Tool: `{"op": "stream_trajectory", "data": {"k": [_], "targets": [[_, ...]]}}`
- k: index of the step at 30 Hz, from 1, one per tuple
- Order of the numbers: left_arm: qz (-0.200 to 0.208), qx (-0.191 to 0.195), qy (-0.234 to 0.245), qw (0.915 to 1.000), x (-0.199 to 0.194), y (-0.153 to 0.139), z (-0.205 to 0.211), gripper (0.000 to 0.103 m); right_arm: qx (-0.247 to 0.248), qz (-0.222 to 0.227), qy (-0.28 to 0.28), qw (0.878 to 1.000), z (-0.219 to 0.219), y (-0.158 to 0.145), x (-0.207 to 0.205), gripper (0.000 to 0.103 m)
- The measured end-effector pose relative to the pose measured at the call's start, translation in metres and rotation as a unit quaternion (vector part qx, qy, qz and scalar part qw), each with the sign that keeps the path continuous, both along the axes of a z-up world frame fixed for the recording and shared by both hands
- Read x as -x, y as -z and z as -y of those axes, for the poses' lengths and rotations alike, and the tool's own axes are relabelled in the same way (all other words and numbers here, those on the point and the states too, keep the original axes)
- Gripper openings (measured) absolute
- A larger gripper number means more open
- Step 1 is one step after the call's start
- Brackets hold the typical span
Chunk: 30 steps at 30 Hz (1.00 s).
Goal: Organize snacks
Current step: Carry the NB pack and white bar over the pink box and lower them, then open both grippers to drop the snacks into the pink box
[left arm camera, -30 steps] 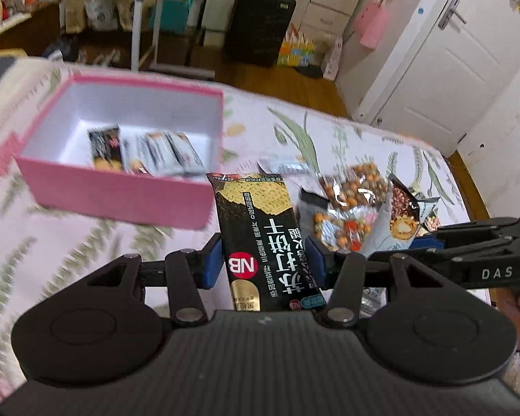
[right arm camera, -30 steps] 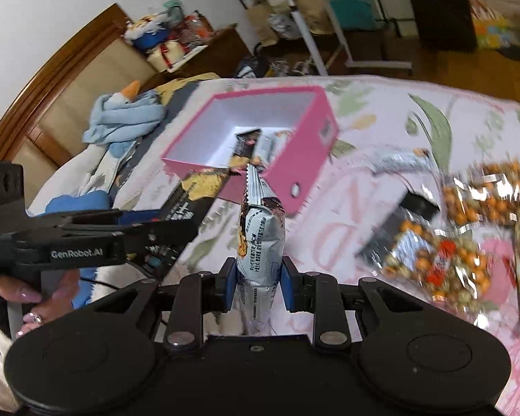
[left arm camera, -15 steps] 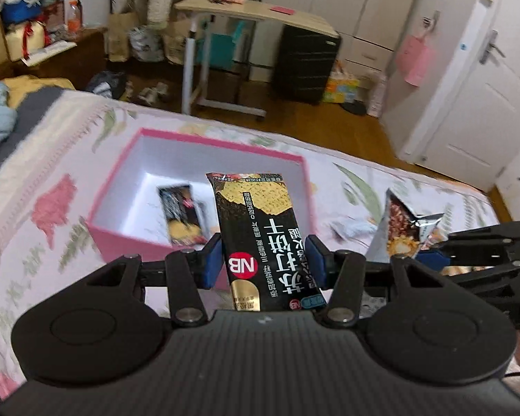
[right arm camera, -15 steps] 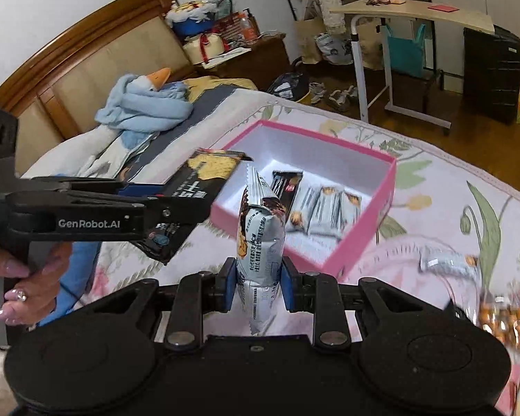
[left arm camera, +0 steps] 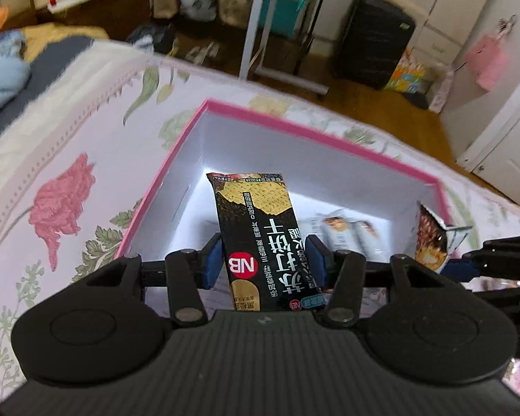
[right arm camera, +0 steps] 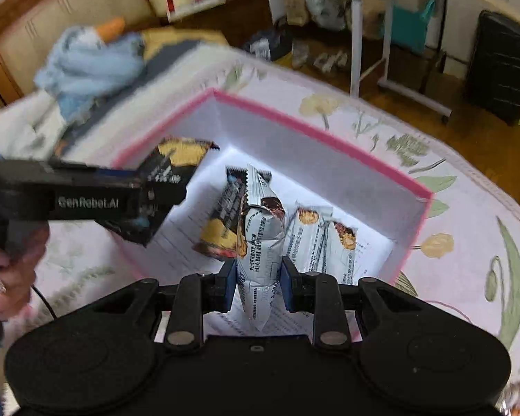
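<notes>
Both claws swung from bed over box (left arm camera: pixel 315 131) | left claw (left arm camera: pixel 265 265) clamps cracker pack (left arm camera: pixel 260 228), right claw (right arm camera: pixel 258 282) clamps bar (right arm camera: pixel 260 239) | long axes point down into box

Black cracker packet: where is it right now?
Clamped in the left claw, the black cracker packet hangs over the near-left part of the open pink box; the right wrist view shows it at left.
</notes>
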<state>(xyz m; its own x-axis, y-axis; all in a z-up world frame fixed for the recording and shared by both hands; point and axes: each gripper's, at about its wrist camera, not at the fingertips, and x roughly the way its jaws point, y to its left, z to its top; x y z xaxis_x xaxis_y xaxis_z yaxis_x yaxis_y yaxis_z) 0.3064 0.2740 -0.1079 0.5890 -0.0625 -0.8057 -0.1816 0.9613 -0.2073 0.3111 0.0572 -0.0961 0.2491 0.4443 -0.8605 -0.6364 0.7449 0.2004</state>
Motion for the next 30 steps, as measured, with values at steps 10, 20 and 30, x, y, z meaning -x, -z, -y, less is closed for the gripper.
{"op": "stream_trajectory", "data": {"k": [10,20,30], "targets": [[-0.038,-0.072,0.001,0.9967,-0.035,0.038,0.002,0.05,0.018,-0.031,0.008,0.999,-0.032,0.042,-0.031,0.033],[-0.006,-0.078,-0.004,0.9969,-0.01,0.011,0.012,0.056,-0.027,-0.001,0.039,0.999,0.008,-0.005,0.002,0.054],[0.023,-0.091,0.086,0.9919,0.063,-0.073,0.048,0.056,-0.063,0.009,0.006,0.998,0.076,-0.091,0.067,0.054]]}}
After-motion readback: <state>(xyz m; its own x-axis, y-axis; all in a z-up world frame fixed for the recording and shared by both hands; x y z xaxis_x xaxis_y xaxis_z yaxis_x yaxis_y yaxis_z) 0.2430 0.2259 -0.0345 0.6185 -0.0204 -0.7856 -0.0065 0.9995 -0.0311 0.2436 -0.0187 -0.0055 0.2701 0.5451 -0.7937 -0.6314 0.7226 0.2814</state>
